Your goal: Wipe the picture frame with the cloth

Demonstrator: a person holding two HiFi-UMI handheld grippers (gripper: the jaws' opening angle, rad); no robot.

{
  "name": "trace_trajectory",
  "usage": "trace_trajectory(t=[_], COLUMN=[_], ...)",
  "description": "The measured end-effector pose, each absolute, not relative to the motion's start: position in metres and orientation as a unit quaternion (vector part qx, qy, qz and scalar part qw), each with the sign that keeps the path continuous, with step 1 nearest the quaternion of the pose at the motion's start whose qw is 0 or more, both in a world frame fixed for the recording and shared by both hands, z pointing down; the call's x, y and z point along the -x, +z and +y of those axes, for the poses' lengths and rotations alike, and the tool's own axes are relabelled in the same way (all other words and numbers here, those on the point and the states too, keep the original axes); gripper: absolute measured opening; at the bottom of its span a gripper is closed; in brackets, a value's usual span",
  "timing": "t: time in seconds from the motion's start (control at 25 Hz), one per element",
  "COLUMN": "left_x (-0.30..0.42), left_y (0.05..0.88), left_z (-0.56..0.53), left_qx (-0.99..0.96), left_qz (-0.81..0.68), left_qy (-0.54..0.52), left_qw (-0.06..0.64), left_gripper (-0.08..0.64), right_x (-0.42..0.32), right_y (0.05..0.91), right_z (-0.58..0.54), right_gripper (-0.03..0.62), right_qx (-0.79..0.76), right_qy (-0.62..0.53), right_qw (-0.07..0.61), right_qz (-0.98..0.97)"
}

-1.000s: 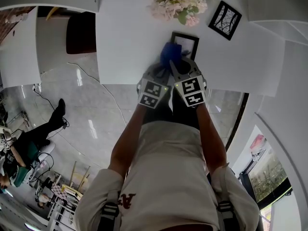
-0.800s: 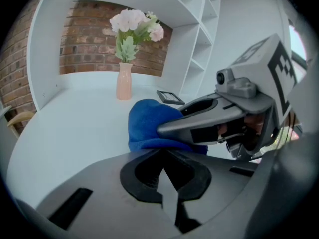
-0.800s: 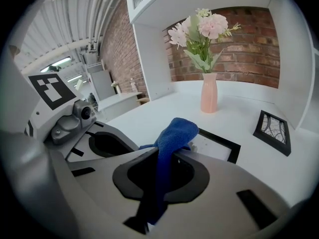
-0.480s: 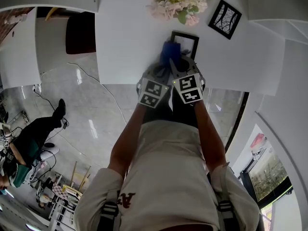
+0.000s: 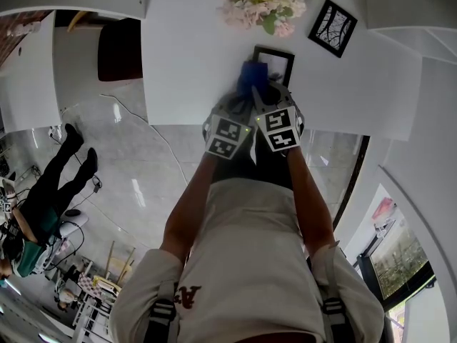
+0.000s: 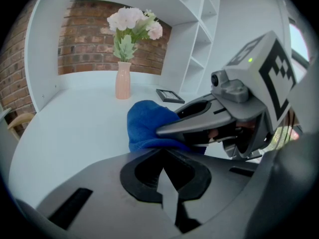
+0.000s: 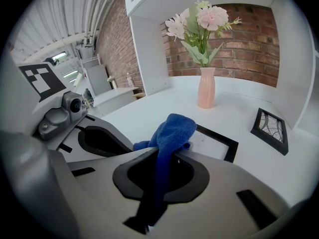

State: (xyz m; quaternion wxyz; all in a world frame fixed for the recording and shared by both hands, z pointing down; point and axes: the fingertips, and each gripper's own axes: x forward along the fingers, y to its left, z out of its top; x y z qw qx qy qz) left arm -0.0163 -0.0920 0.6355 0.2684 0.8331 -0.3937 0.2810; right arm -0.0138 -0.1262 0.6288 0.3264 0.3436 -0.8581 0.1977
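Ahead of both grippers spreads the white desk (image 5: 186, 63). Flat on it, just beyond the right gripper (image 7: 167, 156), lies the black picture frame (image 7: 217, 143). That gripper's jaws are clamped on the blue cloth (image 7: 172, 131), whose bunched end appears to rest on the frame's near edge. The left gripper (image 6: 162, 156), jaws together on nothing, sits close beside the cloth. Wiping looks to be at the near side only. The glass farther ahead probably has yet to be covered.
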Motion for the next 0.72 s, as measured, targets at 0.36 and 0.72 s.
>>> trace_trajectory(t=[0.36, 0.72], left_x=[0.016, 0.016], left_y=[0.637, 0.638], left_z=[-0.092, -0.093], left_qx=[-0.828, -0.824], left_qz=[-0.398, -0.402], left_qy=[0.289, 0.289], left_qw=[0.269, 0.273], left_gripper=[0.002, 0.002], right_x=[0.008, -0.004], right_y=[0.630, 0.632], right_z=[-0.127, -0.126], right_gripper=[0.032, 0.032], right_qx=[-0.352, -0.361], right_qy=[0.196, 0.198], right_qw=[0.333, 0.345], right_qz=[-0.852, -0.843])
